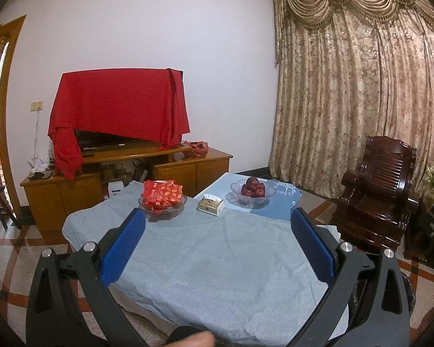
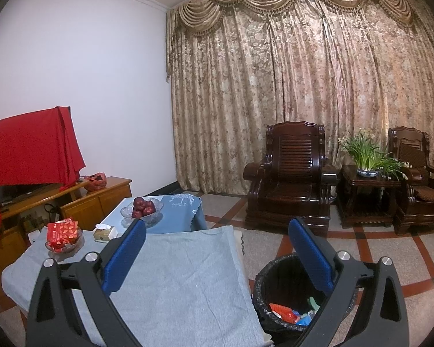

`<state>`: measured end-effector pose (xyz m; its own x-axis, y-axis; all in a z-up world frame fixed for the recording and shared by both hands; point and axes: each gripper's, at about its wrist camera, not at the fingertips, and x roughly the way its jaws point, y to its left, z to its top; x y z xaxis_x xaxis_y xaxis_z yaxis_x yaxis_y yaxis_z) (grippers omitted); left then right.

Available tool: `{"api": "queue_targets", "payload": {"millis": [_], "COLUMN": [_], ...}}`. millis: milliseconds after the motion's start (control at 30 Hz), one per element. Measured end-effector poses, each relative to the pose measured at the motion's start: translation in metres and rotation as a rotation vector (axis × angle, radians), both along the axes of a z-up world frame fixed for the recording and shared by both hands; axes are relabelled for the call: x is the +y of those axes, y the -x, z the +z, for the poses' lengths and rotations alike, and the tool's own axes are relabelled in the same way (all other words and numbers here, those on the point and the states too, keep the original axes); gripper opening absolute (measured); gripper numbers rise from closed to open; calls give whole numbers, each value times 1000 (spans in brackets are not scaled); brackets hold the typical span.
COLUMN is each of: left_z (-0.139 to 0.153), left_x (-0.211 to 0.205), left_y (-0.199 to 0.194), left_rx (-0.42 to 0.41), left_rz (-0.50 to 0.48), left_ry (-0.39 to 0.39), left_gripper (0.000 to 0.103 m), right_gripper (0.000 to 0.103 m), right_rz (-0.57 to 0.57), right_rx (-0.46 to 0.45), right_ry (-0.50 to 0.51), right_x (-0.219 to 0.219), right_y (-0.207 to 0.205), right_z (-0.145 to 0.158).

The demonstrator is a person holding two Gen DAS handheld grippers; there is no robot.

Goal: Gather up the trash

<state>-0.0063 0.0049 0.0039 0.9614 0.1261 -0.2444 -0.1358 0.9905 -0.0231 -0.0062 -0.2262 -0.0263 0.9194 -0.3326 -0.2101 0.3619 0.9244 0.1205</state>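
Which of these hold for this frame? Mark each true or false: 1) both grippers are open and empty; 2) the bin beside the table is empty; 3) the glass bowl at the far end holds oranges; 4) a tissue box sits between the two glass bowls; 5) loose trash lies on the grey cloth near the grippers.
1) True: the left gripper and right gripper are both open, nothing between the fingers.
2) False: the bin holds colourful wrappers.
3) False: the far glass bowl holds dark red apples.
4) True: the tissue box sits between it and the bowl of red packets.
5) False: the grey cloth near the grippers is bare.
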Motion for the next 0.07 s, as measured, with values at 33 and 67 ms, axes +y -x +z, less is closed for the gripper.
{"api": "queue_targets", "payload": {"millis": [33,67], "left_z": [-2,-3], "left_x": [-3,-5], "left_y": [1,1], "left_rx": [2,3], "left_rz": [-2,-5], "left_ry": [-2,0], "left_gripper": [98,98], "right_gripper": [97,97], "right_rz": [0,-1], "right_rx": [-1,-1], "right_ry": [1,2], "right_x": [0,-1], "right_y": [0,0], "right_z": [0,-1]}}
